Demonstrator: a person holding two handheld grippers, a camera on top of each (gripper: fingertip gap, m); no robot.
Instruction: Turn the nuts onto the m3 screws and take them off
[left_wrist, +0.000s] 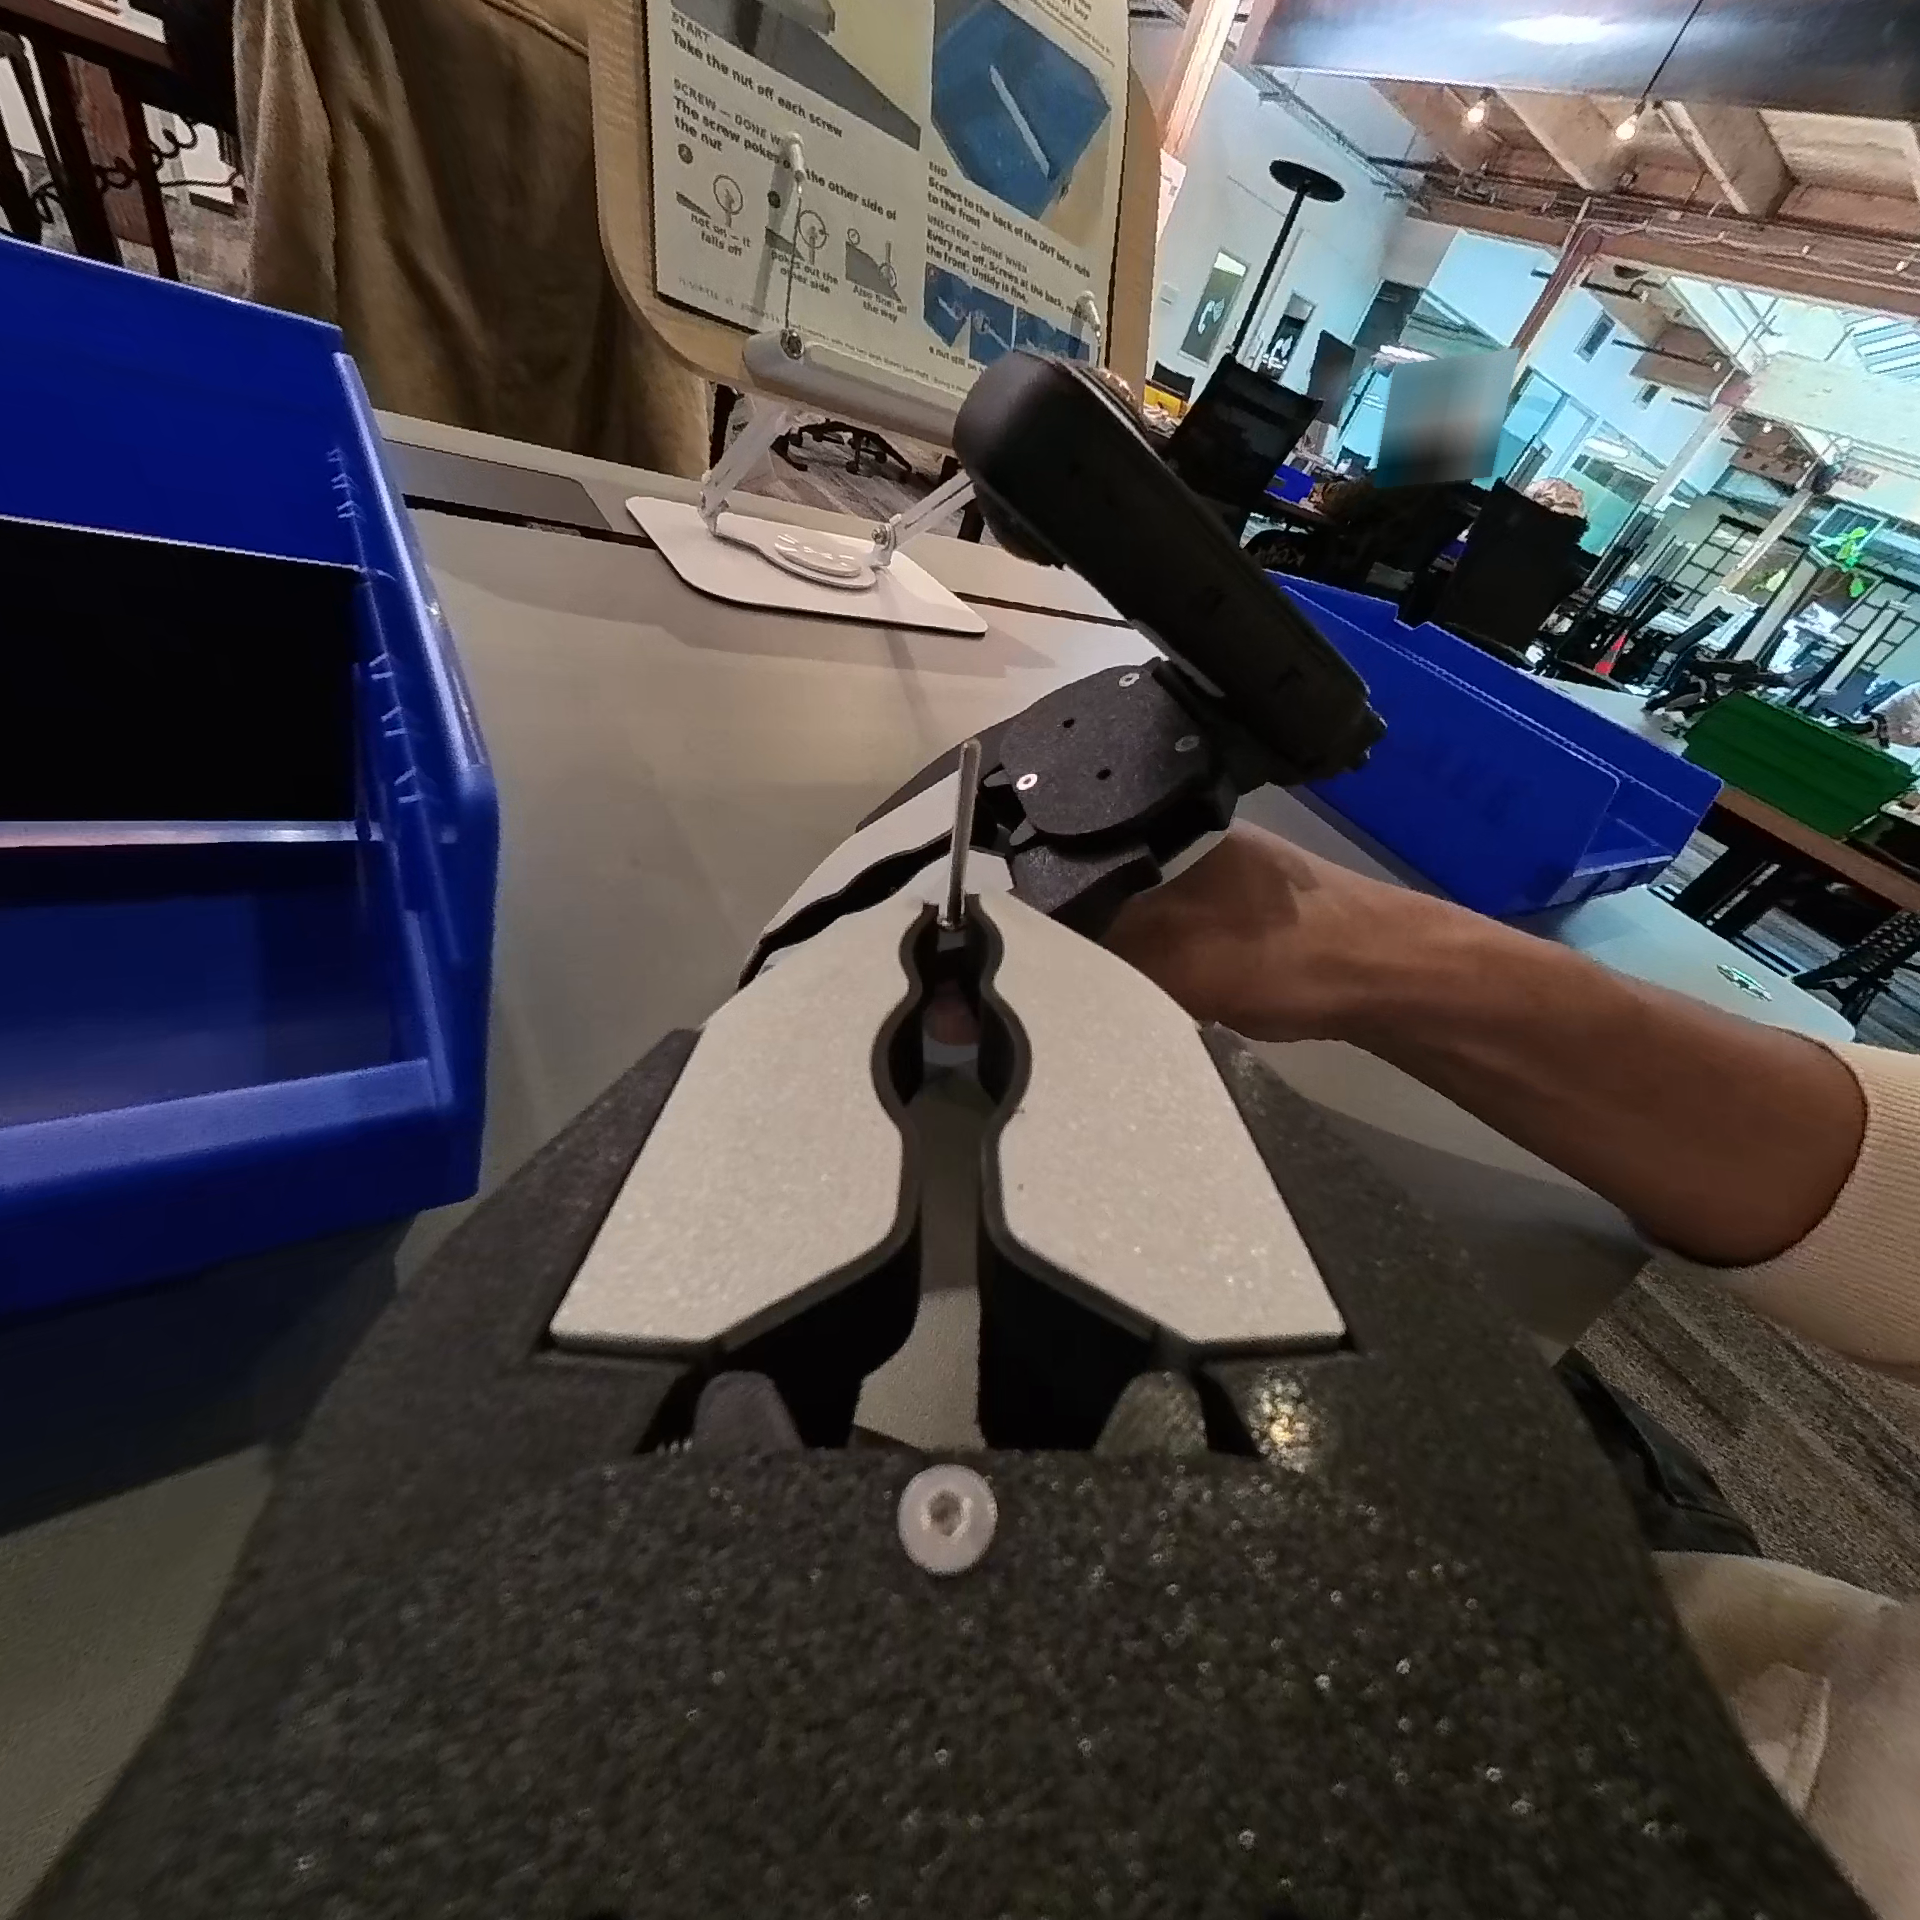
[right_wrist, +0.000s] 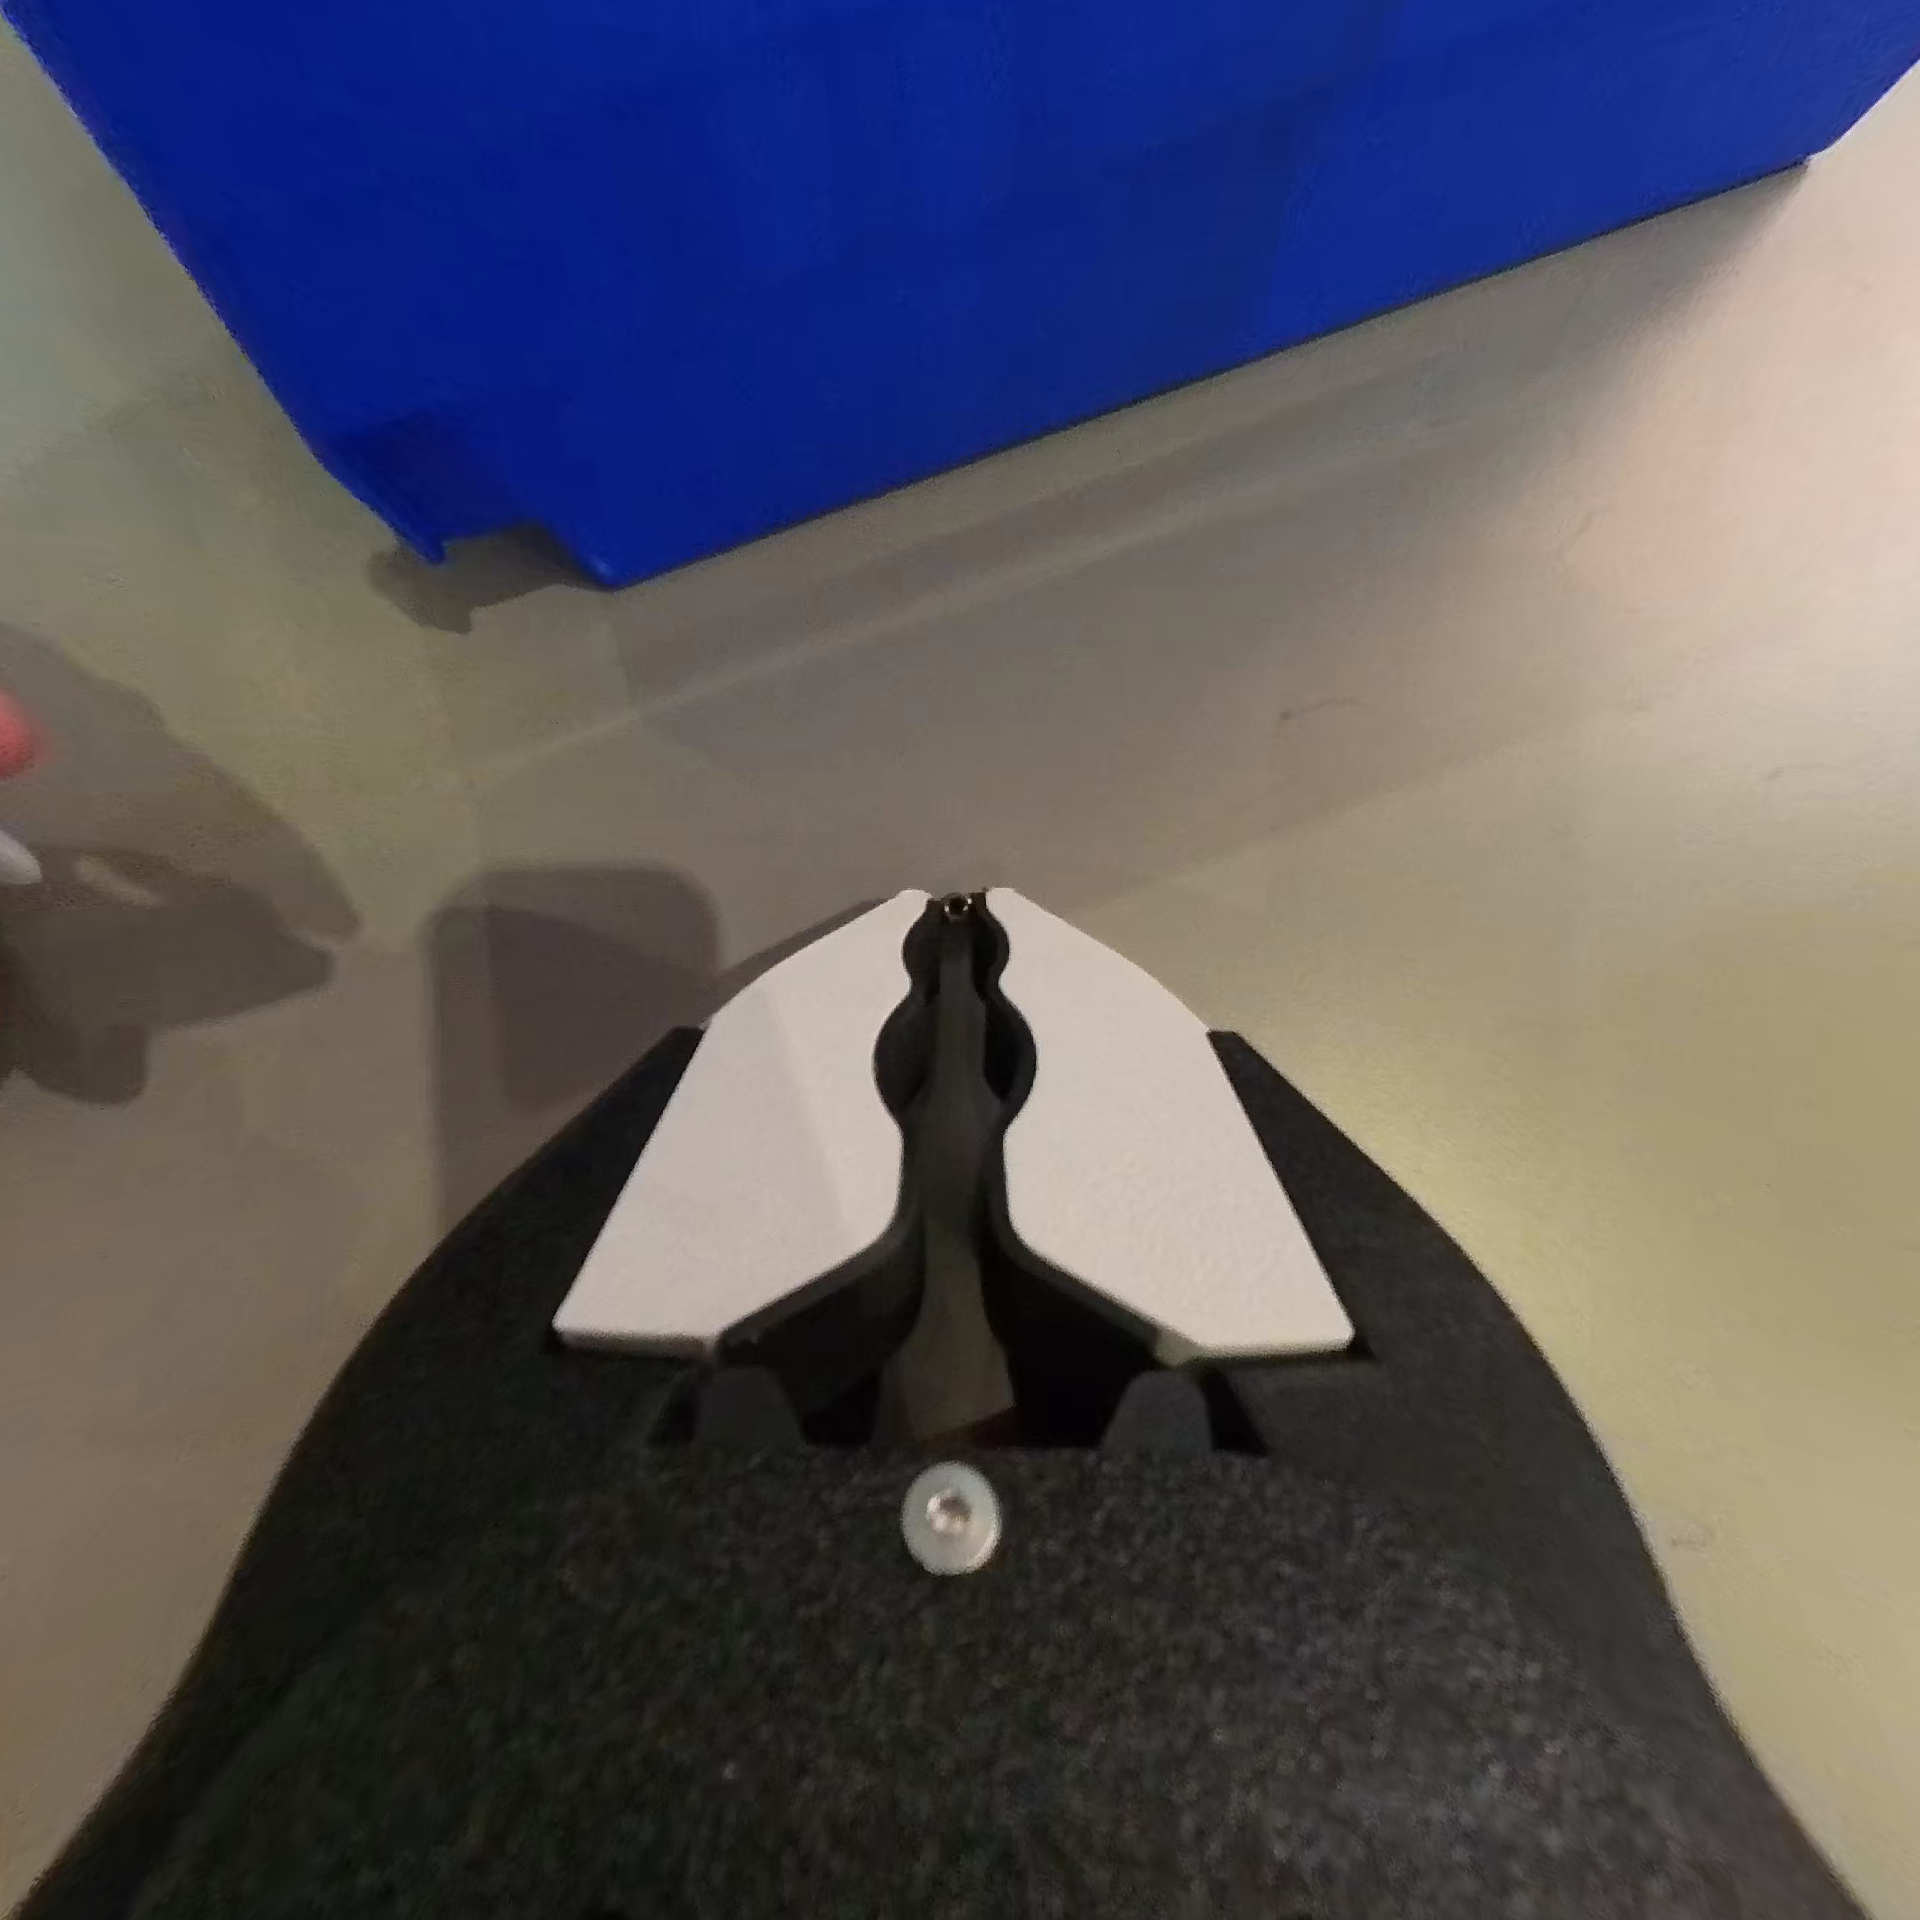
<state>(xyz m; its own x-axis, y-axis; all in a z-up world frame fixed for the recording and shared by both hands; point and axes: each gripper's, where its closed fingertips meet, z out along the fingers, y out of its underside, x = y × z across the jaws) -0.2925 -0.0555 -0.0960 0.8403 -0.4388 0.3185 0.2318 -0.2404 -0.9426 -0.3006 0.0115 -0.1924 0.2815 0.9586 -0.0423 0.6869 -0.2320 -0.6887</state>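
While our left gripper (left_wrist: 951, 914) pinches the screw (left_wrist: 962, 831) by its head, shank standing bare just right of the blue bin (left_wrist: 239, 727), our right gripper (right_wrist: 956, 906) is pressed onto a small nut (right_wrist: 956, 910). We judge that this pair is apart, with either threading on or binning left.

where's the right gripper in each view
Left wrist view: right gripper, centre right, its tips beside the screw.
Right wrist view: right gripper, bottom centre, shut on a nut.
Shared landmark: the grey table.
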